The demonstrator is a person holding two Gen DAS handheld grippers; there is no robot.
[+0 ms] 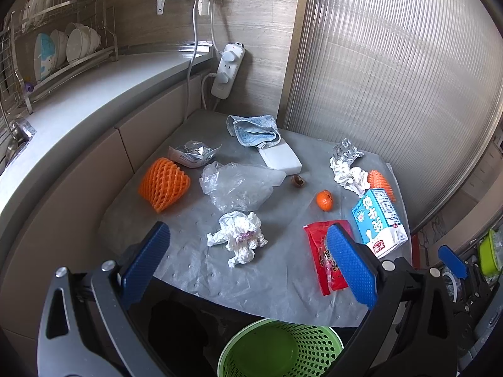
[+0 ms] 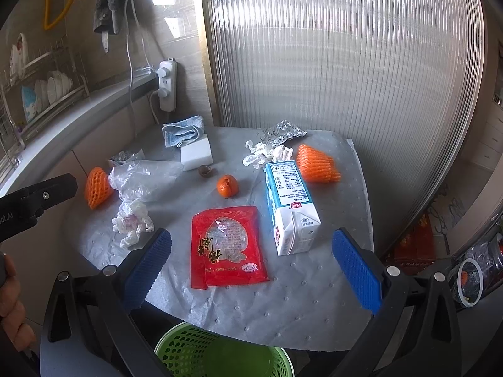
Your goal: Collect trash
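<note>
Trash lies on a grey mat (image 1: 188, 270) (image 2: 298, 301). A crumpled tissue (image 1: 239, 238) (image 2: 132, 220) lies just ahead of my left gripper (image 1: 248, 264), which is open and empty. A red snack wrapper (image 2: 228, 245) (image 1: 323, 260) and a blue and white milk carton (image 2: 289, 207) (image 1: 378, 220) lie ahead of my right gripper (image 2: 251, 270), also open and empty. Further back are a clear plastic bag (image 1: 239, 185), two orange foam nets (image 1: 163, 185) (image 2: 317, 163), a mandarin (image 2: 227, 186), foil (image 2: 283, 133) and a second tissue (image 2: 267, 154). A green perforated bin (image 1: 279, 348) (image 2: 220, 352) stands below the near table edge.
A blue cloth (image 1: 254, 130) rests on a white block (image 1: 279, 157) at the back. A power strip (image 1: 228, 69) hangs on the wall. A counter with a dish rack (image 1: 59, 53) runs along the left. A ribbed translucent panel (image 1: 393, 78) stands behind the table.
</note>
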